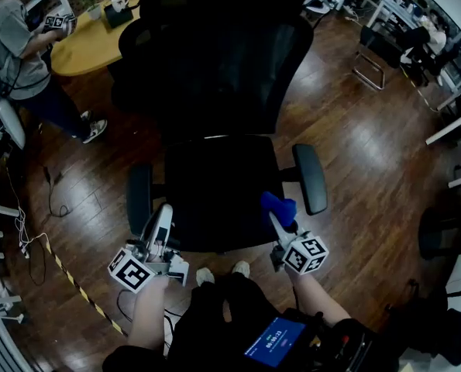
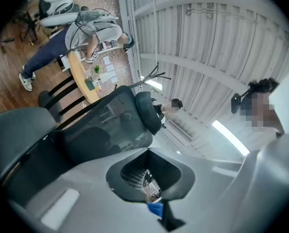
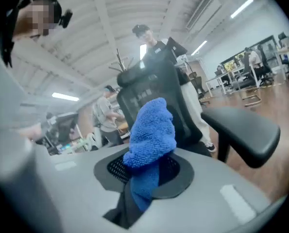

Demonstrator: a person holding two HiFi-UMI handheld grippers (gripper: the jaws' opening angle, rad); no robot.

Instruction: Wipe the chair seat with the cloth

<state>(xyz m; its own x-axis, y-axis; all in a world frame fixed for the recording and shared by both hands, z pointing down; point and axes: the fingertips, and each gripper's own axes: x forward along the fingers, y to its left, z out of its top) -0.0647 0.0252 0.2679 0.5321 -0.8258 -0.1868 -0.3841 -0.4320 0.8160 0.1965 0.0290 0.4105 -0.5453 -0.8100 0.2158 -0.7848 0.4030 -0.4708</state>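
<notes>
A person stands at a black office chair (image 1: 218,91) with 2 hand-held grippers; the only markings in sight are the black-and-white square codes on each gripper's marker cube (image 1: 131,270), and white digits on a small blue screen (image 1: 275,339) at the person's waist, too small to read.

The right gripper (image 1: 281,217) is clamped on the blue cloth (image 1: 279,205); in the right gripper view the cloth (image 3: 151,130) stands bunched above the jaws, its lower end pinched between them. Seen from the head view, the cloth sits over the front right corner of the chair seat (image 1: 215,196), just inside the right armrest (image 1: 310,178); whether it touches the seat cannot be told.

The left gripper (image 1: 162,212) has its jaws pressed together with nothing between them; it points along the front left edge of the seat, just beside the left armrest (image 1: 139,200).

Behind the chair, at upper left, a 2nd person (image 1: 17,49) stands by a yellow table (image 1: 87,46); the small items on it are too small to identify.
</notes>
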